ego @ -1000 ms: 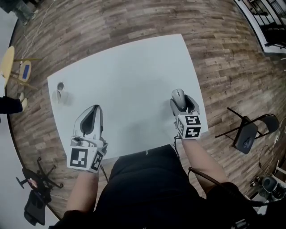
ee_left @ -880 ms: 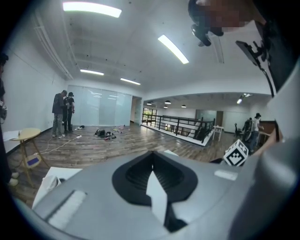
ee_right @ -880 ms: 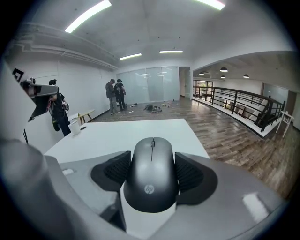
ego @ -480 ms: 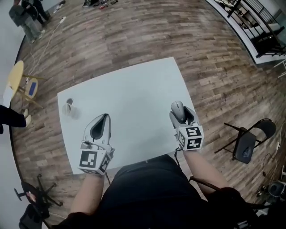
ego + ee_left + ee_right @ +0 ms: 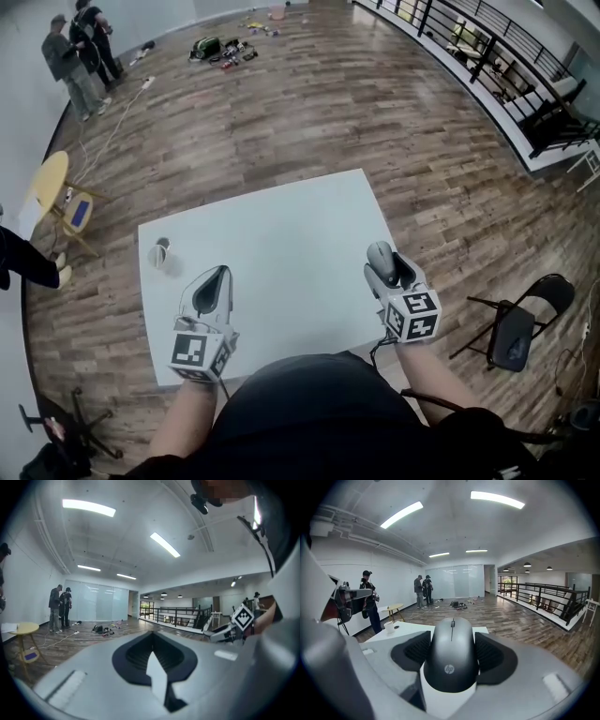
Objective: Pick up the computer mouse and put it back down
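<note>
Here our right gripper [image 5: 389,270] squeezes a rounded dark-grey plastic computer mouse [image 5: 451,656] whose smooth sides might slip forward from between its fingers; our left gripper [image 5: 212,285] is closed, empty.

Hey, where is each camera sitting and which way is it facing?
Head view: on the person's head, steeply down at the white table; forearms, left hand-held gripper, right hand-held gripper.
Left gripper view: on that hand-held gripper, facing across the room; its shut, empty jaws.
Right gripper view: on that hand-held gripper, along jaws gripping the computer mouse.
Shared: head and right gripper views show the cup.
</note>
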A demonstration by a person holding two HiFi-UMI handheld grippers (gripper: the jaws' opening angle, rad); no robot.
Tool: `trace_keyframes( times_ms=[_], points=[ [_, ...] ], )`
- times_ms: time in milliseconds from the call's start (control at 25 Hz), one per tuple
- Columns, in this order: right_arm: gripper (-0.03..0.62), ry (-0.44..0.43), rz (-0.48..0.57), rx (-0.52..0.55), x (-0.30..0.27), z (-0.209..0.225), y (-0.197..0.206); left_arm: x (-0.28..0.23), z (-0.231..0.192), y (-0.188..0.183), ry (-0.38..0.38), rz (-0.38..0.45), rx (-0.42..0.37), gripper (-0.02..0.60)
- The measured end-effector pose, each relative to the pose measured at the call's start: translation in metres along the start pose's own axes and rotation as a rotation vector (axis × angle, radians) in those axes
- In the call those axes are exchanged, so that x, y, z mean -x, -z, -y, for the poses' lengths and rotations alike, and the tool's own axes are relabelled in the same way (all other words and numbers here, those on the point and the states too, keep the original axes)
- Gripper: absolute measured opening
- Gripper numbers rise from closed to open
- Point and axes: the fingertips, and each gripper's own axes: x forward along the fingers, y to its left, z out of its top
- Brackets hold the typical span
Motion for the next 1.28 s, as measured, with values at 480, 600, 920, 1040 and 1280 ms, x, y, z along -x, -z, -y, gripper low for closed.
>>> trace_keyframes(
  times_ms=[480, 600, 920, 1040, 1280],
  points=[
    [0.296, 0.020, 0.035, -0.038, 0.009, 0.003, -0.009, 0.007, -0.006, -0.006, -0.018, 0.020, 0.004, 0.005],
    [0.296, 0.031, 0.051, -0.035, 0.009, 0.004, -0.012, 0.006, -0.009, -0.005, -0.016, 0.013, 0.002, 0.005],
    [0.296, 0.040, 0.058, -0.030, 0.008, 0.005, -0.012, 0.004, -0.018, -0.002, -0.020, 0.016, -0.008, 0.005],
    [0.296, 0.034, 0.048, -0.029, 0.008, 0.004, -0.009, 0.003, -0.020, -0.001, -0.027, 0.002, -0.006, 0.005],
    [0.296, 0.016, 0.007, -0.053, 0.002, 0.002, 0.006, 0.003, -0.018, 0.008, -0.029, -0.030, -0.001, 0.005]
  ],
)
